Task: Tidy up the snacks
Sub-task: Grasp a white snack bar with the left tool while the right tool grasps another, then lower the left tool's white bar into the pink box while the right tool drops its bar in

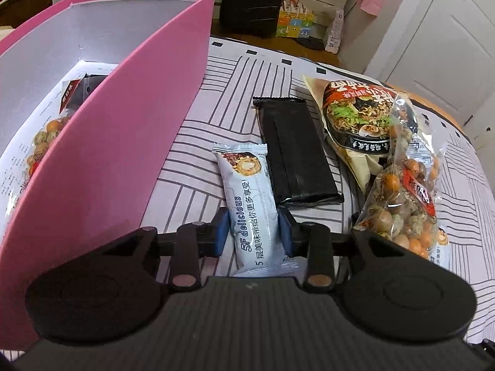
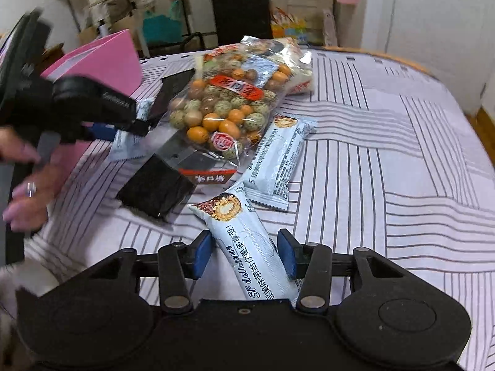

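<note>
With one nut bag and a dark packet already inside the pink box (image 1: 117, 142), the left gripper (image 1: 253, 232) clamps a pale blue bar (image 1: 252, 204) lying beside it, while the right gripper (image 2: 244, 255) straddles another bar (image 2: 247, 247) without pressing, farther from the box, with several snacks left.

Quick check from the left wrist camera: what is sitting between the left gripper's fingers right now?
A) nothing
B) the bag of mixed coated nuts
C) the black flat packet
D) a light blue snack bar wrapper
D: the light blue snack bar lies lengthwise between the left gripper pads, which sit against its sides; the black packet lies beyond it.
</note>
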Motion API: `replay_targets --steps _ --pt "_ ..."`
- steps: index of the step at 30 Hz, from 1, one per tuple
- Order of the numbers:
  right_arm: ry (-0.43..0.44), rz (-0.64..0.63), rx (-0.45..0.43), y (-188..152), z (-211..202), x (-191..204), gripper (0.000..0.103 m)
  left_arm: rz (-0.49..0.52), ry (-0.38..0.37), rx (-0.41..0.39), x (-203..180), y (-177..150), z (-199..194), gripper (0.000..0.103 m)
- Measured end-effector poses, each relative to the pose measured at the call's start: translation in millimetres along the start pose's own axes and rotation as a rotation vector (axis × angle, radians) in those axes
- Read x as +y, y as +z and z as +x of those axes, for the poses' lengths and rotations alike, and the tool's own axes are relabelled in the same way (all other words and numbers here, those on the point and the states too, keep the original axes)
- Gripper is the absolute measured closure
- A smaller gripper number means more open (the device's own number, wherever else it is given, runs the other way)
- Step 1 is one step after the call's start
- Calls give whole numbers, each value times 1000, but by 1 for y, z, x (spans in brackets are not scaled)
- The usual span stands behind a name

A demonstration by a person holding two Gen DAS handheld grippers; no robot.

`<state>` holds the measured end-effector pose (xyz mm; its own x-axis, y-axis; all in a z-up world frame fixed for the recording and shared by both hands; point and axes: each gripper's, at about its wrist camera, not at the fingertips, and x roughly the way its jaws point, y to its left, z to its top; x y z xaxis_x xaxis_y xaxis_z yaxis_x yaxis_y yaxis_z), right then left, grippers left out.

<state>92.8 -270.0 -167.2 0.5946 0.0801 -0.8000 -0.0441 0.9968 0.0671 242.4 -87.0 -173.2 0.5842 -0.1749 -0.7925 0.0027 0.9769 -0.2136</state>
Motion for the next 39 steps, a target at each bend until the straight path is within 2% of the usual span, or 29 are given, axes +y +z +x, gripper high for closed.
replay_targets --steps 3,5,8,12,22,33,39 --pt "-11 -69 -43 -9 -8 9 60 37 10 -4 -5 -1 -5 75" --pt "9 -40 -40 -12 -12 8 61 58 11 -1 -7 -4 -10 76" --pt "-14 -13 -37 -12 -14 10 64 88 9 4 -8 -10 -22 76" --pt "-2 47 -22 -10 -18 9 67 142 -1 3 -10 -20 -42 76" --pt "44 142 20 -9 -38 12 68 239 -34 17 -8 -39 -98 76" --pt "158 6 22 10 -90 41 68 208 -102 93 29 -44 -149 76" --pt "245 -75 9 29 -113 70 68 201 -107 114 52 -46 -178 76"
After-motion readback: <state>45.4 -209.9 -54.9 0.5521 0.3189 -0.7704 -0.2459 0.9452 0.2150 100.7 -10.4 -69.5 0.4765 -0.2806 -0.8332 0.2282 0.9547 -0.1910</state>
